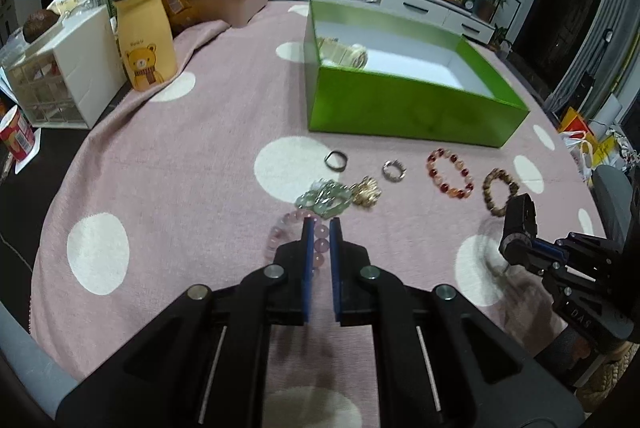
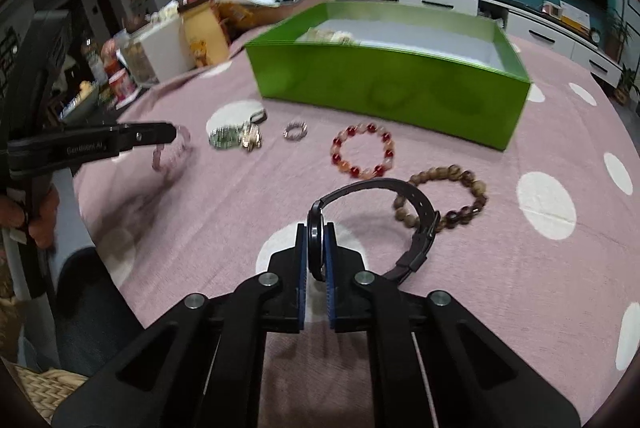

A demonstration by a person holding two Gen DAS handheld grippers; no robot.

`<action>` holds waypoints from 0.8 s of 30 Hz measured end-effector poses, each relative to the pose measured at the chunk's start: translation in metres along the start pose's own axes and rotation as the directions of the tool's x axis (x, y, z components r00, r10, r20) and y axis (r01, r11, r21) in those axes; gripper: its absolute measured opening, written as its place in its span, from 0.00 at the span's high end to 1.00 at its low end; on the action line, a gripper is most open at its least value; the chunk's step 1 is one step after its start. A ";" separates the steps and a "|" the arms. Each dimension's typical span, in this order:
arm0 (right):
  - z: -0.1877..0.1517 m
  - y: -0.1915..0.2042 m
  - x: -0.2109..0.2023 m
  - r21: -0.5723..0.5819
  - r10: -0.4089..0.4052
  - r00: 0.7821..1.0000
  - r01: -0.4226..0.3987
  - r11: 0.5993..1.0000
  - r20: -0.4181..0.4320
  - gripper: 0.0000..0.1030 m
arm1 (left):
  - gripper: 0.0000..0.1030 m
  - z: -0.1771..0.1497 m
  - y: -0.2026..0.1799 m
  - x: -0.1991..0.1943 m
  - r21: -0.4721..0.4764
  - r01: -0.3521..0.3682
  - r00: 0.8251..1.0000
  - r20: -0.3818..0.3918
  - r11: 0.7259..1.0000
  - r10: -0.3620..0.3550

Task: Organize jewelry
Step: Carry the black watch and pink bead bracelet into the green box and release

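The black watch [image 2: 320,236] sits clamped by its round face between the blue pads of the right hand-held gripper [image 2: 317,228], its strap looping up and to the right, over the brown bead bracelet [image 2: 460,196]. The pink bead bracelet [image 1: 316,248] is pinched in the left hand-held gripper [image 1: 322,224]. Ahead of that gripper lie a pale green piece [image 1: 326,199], a gold piece [image 1: 366,191], a dark ring [image 1: 335,160], a silver ring [image 1: 394,170] and a red bead bracelet [image 1: 450,173]. Beyond them stands the open green box [image 1: 408,108].
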State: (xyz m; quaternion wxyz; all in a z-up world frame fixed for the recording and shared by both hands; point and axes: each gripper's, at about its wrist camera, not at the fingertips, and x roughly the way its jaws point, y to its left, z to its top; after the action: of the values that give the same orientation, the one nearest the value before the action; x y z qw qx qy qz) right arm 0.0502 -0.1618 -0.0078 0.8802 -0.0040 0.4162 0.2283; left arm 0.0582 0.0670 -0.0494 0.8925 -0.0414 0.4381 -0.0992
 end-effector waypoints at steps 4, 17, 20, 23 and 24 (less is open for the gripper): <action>0.007 -0.004 -0.018 0.008 -0.007 0.999 0.006 1.000 0.050 0.93 | 0.93 0.007 -0.006 -0.011 0.011 0.014 0.999 0.030 1.000 -0.014; 0.021 -0.021 -0.048 0.032 -0.033 0.989 0.028 0.999 0.147 0.93 | 0.93 0.038 -0.022 -0.035 0.019 0.066 0.992 0.106 0.998 -0.068; 0.024 -0.024 -0.049 0.036 -0.037 0.987 0.032 0.999 0.155 0.93 | 0.93 0.047 -0.027 -0.037 0.026 0.076 0.990 0.118 0.997 -0.079; 0.028 -0.027 -0.050 0.036 -0.044 0.985 0.038 0.999 0.168 0.93 | 0.93 0.057 -0.034 -0.038 0.035 0.085 0.988 0.129 0.996 -0.089; 0.029 -0.028 -0.051 0.036 -0.046 0.984 0.041 0.999 0.172 0.93 | 0.93 0.061 -0.037 -0.038 0.042 0.085 0.987 0.133 0.996 -0.090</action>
State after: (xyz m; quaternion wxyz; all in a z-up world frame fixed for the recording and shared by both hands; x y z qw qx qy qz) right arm 0.0551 -0.2013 0.0435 0.9177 0.0211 0.3417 0.2017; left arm 0.0788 0.0382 0.0232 0.9155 -0.0512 0.3726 -0.1429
